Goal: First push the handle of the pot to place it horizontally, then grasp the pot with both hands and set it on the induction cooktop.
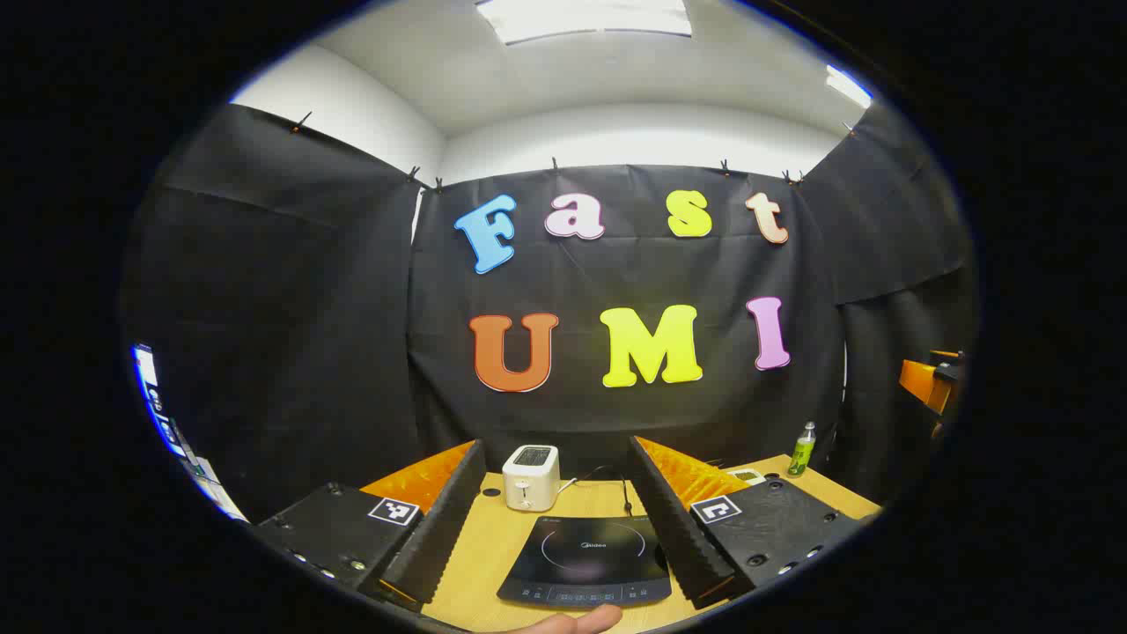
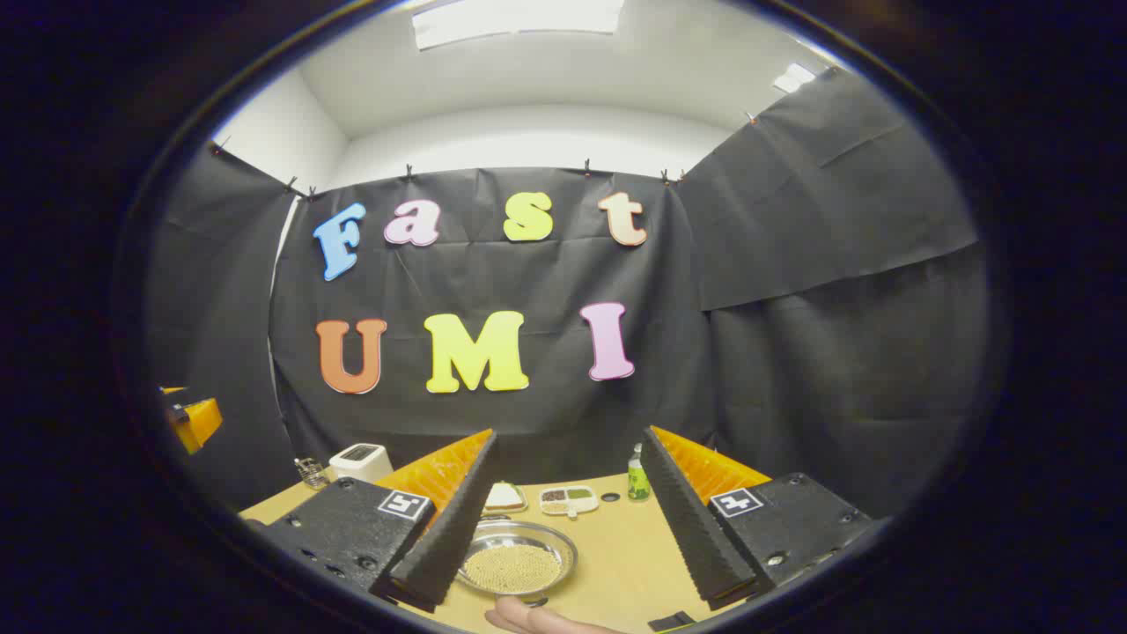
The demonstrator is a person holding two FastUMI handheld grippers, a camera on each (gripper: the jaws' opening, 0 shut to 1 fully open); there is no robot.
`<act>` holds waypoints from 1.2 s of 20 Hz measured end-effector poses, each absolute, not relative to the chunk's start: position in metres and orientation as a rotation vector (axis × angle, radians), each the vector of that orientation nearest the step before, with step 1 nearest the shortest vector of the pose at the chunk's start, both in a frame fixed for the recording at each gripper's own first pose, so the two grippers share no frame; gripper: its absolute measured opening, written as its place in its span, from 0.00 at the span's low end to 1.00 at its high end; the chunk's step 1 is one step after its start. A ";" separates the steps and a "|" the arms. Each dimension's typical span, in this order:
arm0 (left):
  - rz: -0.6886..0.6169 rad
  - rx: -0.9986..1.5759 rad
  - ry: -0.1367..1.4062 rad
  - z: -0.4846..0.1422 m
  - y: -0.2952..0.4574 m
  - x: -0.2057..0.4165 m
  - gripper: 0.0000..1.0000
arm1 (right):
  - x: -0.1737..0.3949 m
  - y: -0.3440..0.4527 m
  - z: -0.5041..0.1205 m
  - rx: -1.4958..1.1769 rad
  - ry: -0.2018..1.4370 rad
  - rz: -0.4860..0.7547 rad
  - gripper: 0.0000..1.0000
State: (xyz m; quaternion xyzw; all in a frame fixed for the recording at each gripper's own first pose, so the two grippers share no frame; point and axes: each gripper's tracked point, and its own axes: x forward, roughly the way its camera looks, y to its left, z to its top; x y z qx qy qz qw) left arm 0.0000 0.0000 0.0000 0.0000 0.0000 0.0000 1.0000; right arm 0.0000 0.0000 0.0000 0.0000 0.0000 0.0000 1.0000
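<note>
My left gripper is open, held level above the near edge of the table. Between its fingers lies the black induction cooktop, flat on the wooden table. My right gripper is open too, with nothing in it. Low between its fingers sits a shallow round metal pot holding small yellowish grains; I cannot make out its handle. A person's fingertip pokes in at the bottom edge, and a fingertip lies just in front of the pot.
A white toaster stands behind the cooktop with its cord trailing right. A green bottle and small dishes sit at the back of the table. The other gripper shows at the right edge.
</note>
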 end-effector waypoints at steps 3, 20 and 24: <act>-0.003 0.003 -0.004 0.003 -0.002 -0.004 0.96 | -0.004 -0.007 0.001 -0.005 -0.003 -0.006 1.00; -0.035 -0.017 -0.017 0.005 -0.014 -0.021 0.96 | 0.019 0.011 -0.048 -0.028 0.130 0.064 0.96; -0.021 -0.013 -0.014 0.000 -0.010 -0.025 0.96 | 0.029 0.030 -0.077 -0.050 0.194 0.115 0.96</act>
